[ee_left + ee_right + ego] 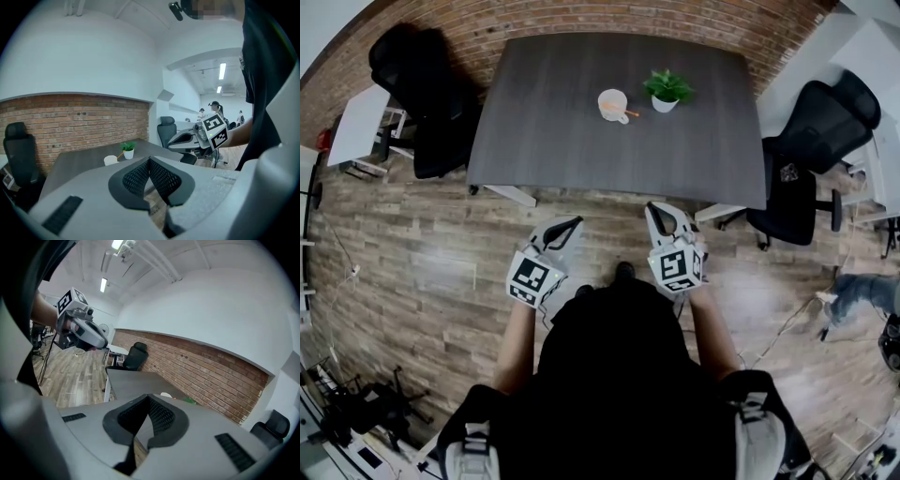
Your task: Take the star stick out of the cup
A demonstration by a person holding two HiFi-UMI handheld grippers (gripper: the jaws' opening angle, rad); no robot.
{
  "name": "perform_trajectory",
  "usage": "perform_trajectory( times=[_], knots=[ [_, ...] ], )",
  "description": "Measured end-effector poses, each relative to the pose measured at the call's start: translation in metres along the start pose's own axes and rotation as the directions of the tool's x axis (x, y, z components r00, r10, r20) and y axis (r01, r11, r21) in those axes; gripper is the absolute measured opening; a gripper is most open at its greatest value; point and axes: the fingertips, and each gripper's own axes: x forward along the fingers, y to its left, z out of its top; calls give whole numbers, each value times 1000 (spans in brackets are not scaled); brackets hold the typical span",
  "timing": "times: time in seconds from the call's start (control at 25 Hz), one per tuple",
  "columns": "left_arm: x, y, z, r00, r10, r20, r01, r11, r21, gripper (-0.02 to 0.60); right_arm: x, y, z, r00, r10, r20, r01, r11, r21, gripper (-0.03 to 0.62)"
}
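A white cup [611,102] stands on the dark grey table [553,122], with an orange stick [625,112] leaning out of it to the right; its star end cannot be made out. Both grippers hang over the wooden floor, short of the table's near edge and well away from the cup. My left gripper [565,225] and right gripper [661,213] both have their jaws together and hold nothing. The left gripper view shows the left gripper [150,160] with the cup [111,160] far beyond it. The right gripper [149,398] points toward the cup [165,394], which its jaws partly hide.
A small green plant in a white pot [666,91] stands just right of the cup. Black office chairs sit left [422,89] and right [811,141] of the table. A brick wall [581,19] runs behind the table. Cables and gear lie on the floor at the right.
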Motion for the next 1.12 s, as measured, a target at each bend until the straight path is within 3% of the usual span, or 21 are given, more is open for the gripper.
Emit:
perform_trajectory(
  times=[0.56,1.12],
  knots=[
    [42,-29,12,1000,8,0,-8,999,33,2,-1,-34,-27,999,40,21,-40,999,-3,0],
    [49,-21,17,999,48,4,-48,999,-7,2,6,-41,-37,998,54,13,-54,999,-2,0]
  ],
)
